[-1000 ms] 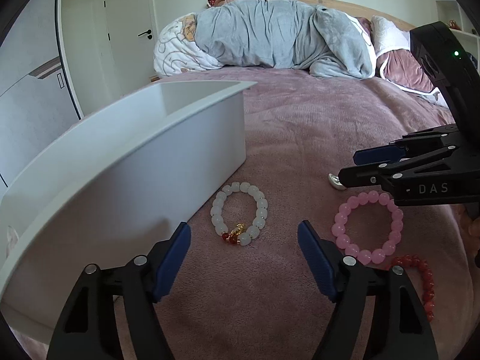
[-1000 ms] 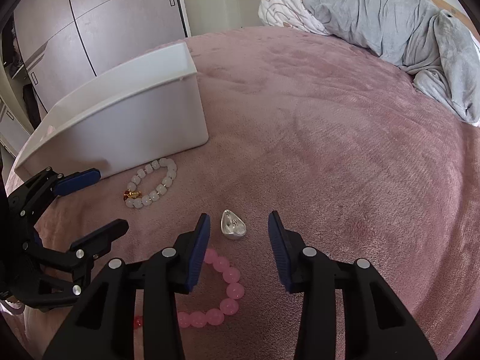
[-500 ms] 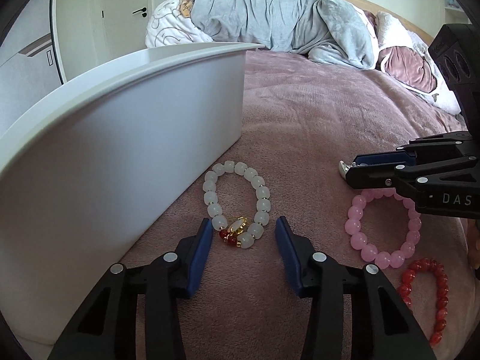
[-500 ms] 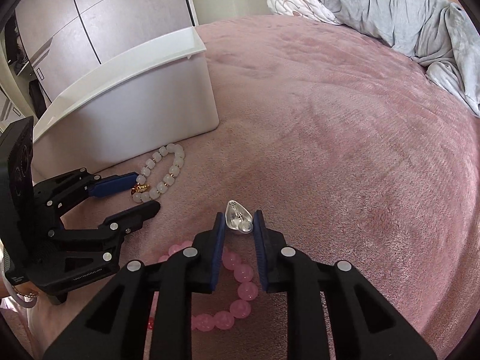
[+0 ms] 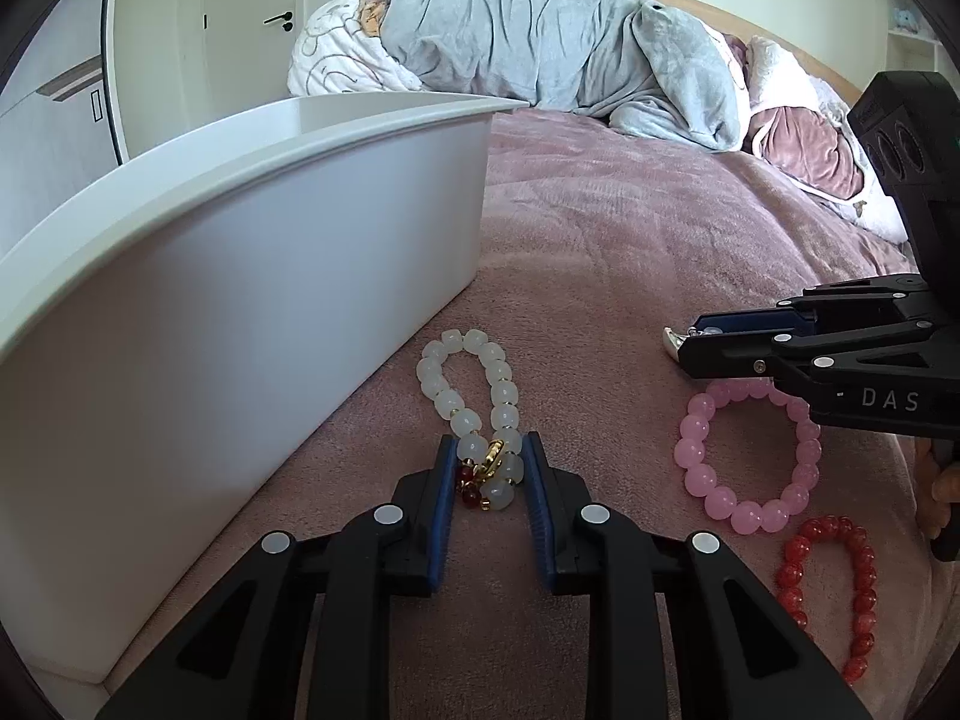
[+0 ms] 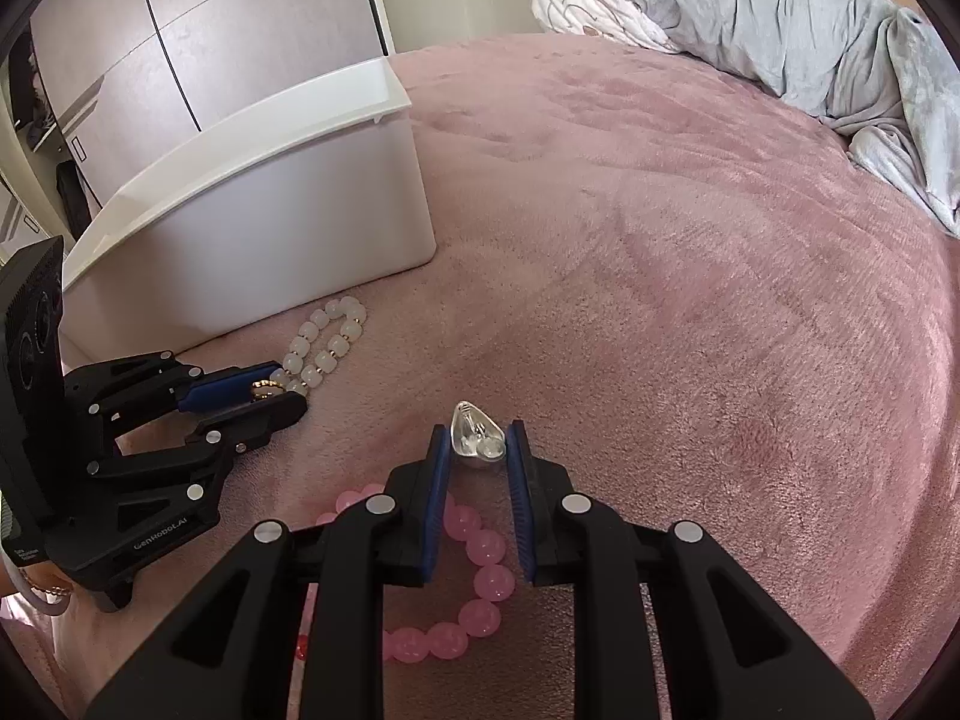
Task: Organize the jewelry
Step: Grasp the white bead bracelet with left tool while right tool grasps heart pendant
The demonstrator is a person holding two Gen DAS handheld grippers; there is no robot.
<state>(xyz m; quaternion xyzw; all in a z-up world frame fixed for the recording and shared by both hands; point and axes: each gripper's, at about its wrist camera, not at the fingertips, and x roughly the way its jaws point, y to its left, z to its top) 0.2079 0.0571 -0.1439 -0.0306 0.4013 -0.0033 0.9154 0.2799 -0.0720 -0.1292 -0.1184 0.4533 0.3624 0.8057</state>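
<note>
A white bead bracelet (image 5: 474, 402) with a gold and red charm lies on the pink bed cover beside the white box (image 5: 240, 312). My left gripper (image 5: 487, 468) is shut on its near charm end; this shows in the right wrist view too (image 6: 270, 390). My right gripper (image 6: 477, 450) is shut on a small silver ingot-shaped piece (image 6: 476, 438), low on the cover; its tip shows in the left wrist view (image 5: 675, 339). A pink bead bracelet (image 5: 744, 456) and a red bead bracelet (image 5: 834, 588) lie on the cover to the right.
The tall white box (image 6: 270, 228) stands left of the jewelry, its inside hidden. A grey blanket heap (image 5: 540, 42) and pillows lie at the far end of the bed. Wardrobe doors (image 6: 180, 30) stand beyond the box.
Both grippers have closed: the left onto the white bracelet's charm end after moving forward and down, the right onto the silver piece. The white bracelet is squeezed narrower.
</note>
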